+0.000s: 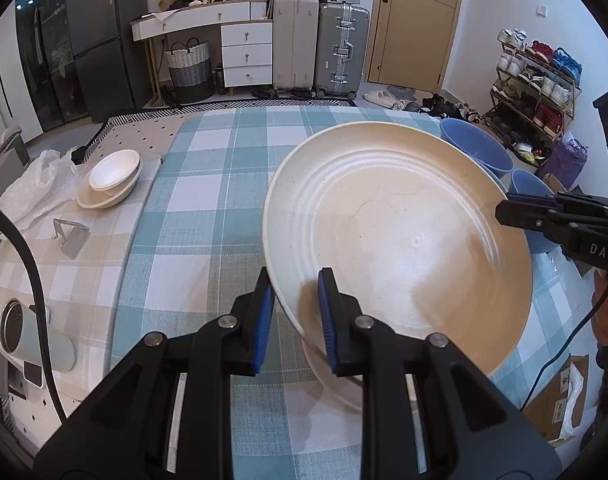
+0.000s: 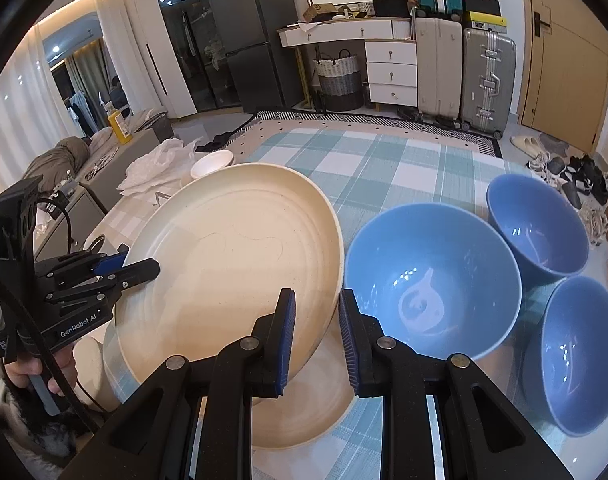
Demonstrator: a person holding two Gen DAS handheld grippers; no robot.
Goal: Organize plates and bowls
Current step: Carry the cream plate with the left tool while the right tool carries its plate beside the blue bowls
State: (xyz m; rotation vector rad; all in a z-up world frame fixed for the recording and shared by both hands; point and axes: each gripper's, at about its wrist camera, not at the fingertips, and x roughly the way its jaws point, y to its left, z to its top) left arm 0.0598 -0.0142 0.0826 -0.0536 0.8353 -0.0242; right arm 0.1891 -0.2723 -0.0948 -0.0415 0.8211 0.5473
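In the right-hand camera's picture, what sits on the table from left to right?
White plastic bag → small white bowl → big cream plate, held tilted by both grippers → large blue bowl → two smaller blue bowls.

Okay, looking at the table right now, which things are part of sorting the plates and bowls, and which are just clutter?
Job:
cream plate, gripped at both rims
second cream plate under it
three blue bowls
stacked white bowls

Clutter:
plastic bag
metal stand
grey cylinder
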